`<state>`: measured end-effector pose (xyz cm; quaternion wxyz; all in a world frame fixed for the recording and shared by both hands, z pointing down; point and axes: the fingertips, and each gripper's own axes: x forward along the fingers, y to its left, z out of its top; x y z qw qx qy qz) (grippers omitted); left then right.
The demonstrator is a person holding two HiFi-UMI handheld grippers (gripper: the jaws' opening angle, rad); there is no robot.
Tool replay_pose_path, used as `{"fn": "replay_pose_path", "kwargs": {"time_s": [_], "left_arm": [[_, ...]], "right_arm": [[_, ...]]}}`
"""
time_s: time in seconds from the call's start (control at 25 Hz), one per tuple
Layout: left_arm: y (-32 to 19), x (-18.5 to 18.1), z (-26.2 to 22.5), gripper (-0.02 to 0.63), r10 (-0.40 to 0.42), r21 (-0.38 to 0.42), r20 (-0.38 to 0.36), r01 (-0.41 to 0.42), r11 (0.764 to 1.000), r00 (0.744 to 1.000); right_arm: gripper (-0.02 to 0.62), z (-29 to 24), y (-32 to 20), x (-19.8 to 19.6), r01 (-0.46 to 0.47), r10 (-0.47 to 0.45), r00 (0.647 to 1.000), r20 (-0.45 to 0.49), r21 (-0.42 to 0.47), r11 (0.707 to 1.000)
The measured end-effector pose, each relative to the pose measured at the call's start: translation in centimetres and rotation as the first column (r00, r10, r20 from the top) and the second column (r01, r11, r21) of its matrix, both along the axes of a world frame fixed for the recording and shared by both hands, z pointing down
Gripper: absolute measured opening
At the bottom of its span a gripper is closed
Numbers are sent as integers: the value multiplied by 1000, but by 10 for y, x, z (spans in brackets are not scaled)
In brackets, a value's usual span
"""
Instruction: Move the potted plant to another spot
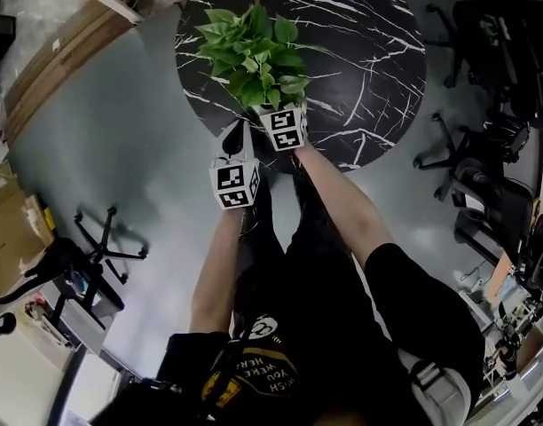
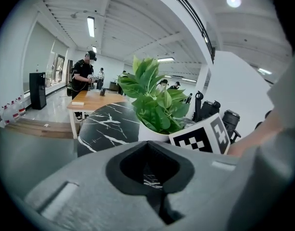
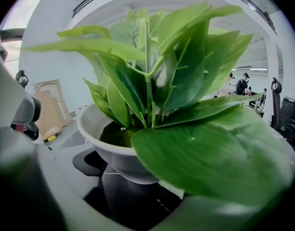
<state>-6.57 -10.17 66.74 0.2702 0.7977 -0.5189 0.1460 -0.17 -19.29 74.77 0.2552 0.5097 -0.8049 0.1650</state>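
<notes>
Two tongs reach toward a round black marble desk [image 1: 369, 34] at 12 o'clock in the head view. The right tongs [image 1: 273, 109] stand wide apart and are clamped on the white pot [image 3: 113, 153] of the potted plant [image 1: 254, 56]. The right gripper view shows the pot's lower body wedged between the two grey jaws, with broad green leaves [image 3: 186, 81] filling the frame above. The potted plant sits over the desk's 7 o'clock part, inside the rim; whether its base touches the marble I cannot tell. The left tongs [image 2: 147, 148] have their jaws together with nothing between them, and a sliver of veined marble shows through their notch. In the head view they hang at 7 o'clock of the right tongs, just beside them, over the desk's edge and the grey floor [image 1: 129, 140].
</notes>
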Motion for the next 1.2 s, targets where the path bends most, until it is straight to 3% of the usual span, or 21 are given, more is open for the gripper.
{"fn": "replay_pose_path", "kwargs": {"time_s": [0.32, 0.72, 0.96, 1.2], "left_arm": [[-16, 94, -2, 3, 15, -6, -30, -15, 1000, 999], [-45, 231, -8, 3, 90, 4, -68, -90, 996, 994], [-58, 284, -7, 3, 151, -9, -75, -152, 988, 986], [-60, 306, -4, 3, 186, -22, -68, -188, 982, 980]], "right_arm": [[479, 0, -9, 94, -15, 15, 1000, -15, -29, 999], [479, -1, -37, 274, -160, 160, 987, -22, -32, 987], [477, -4, -47, 396, -343, 341, 938, -55, -18, 939], [477, -5, -42, 493, -478, 476, 876, -82, -9, 878]]}}
